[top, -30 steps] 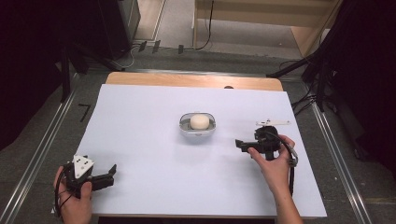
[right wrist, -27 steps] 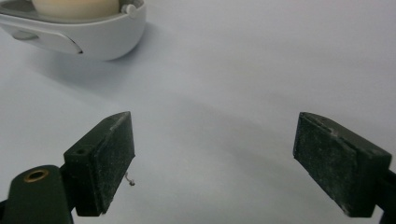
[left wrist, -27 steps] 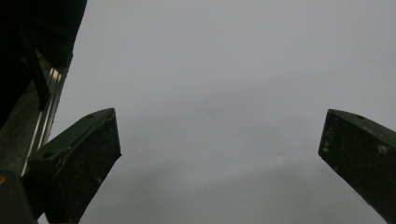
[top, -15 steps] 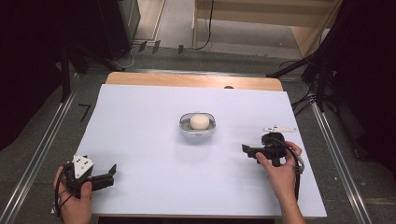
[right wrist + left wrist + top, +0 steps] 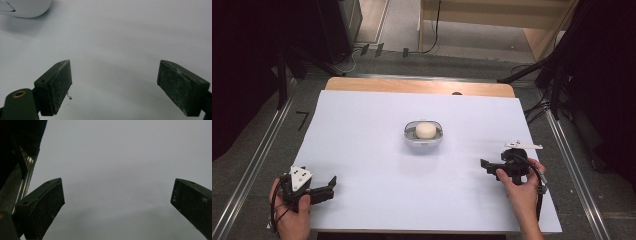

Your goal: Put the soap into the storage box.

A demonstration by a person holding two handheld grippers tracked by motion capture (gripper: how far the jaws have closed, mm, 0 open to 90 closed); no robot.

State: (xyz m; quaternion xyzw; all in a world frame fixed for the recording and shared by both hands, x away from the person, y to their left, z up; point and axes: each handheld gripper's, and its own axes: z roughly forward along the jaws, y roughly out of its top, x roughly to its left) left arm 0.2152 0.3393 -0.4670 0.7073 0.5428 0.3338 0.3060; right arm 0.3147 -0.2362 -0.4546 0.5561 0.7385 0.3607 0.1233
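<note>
Soap (image 5: 425,130) sits in its dish (image 5: 409,137) at mid-table, well apart from both tongs. We judge ourselves between steps; next we must reach inward toward the dish. Our right tongs (image 5: 490,167) rest low near the right edge, jaws spread and empty; our left tongs (image 5: 328,188) rest at the near-left corner, likewise agape.

- You are holding two black grippers; the left gripper (image 5: 330,187) is wearing a grey three-cornered plate.
- Your right gripper (image 5: 486,166) is trailing a black cable.
</note>
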